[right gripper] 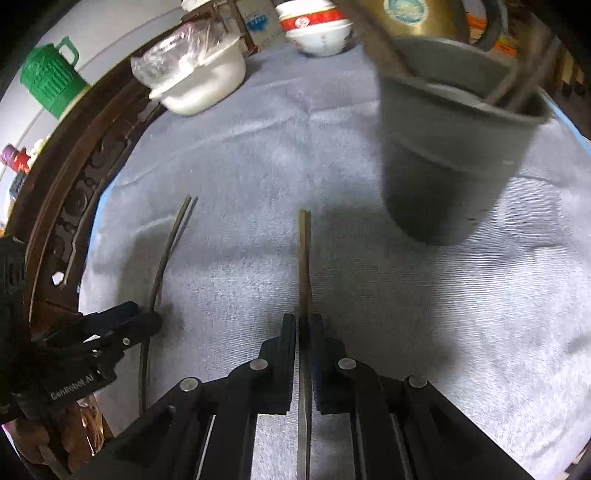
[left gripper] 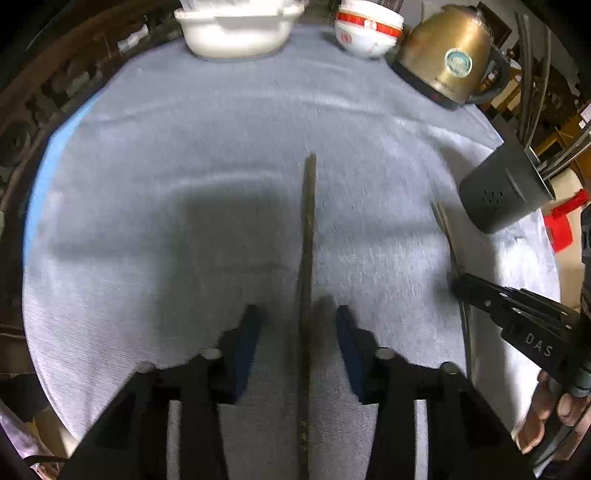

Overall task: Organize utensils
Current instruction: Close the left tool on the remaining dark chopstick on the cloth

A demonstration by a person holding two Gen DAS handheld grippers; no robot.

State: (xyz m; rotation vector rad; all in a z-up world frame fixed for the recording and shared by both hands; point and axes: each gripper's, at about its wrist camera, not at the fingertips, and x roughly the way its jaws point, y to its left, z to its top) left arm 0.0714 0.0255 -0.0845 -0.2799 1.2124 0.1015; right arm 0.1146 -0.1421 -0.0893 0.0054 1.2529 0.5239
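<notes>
A person's two handheld grippers work over a round surface (left gripper: 369, 110) draped in a blue-grey cloth, midway through gathering chopsticks into a dark grey utensil holder (right gripper: 443, 147). The right gripper (right gripper: 303, 321) has its jaws pinched narrow on a brown chopstick (right gripper: 303, 266), which juts straight ahead from the pads, its long axis in line with the fingers and its tip angled down toward the cloth, just short of the holder's base. The left gripper (left gripper: 297, 317) shows jaws standing apart, with the dark chopsticks (left gripper: 308, 229) running up the gap between the pads and touching neither. Their long axis also runs along the fingers, tips pointing toward the far side of the surface. From the right wrist they show as a pair lying side by side, to the left of the brown chopstick and well apart from the holder.

The holder stands near the right edge with other utensils already upright in it. A brass kettle (left gripper: 450, 55), a red-banded bowl (left gripper: 365, 33) and a white container (left gripper: 236, 29) line the far edge.

The pick-up appears to be the step in hand. Next, the held chopstick likely needs lifting, tipping upright and lowering into the holder's mouth, clear of the rim, while the left jaws must close before anything rises.
</notes>
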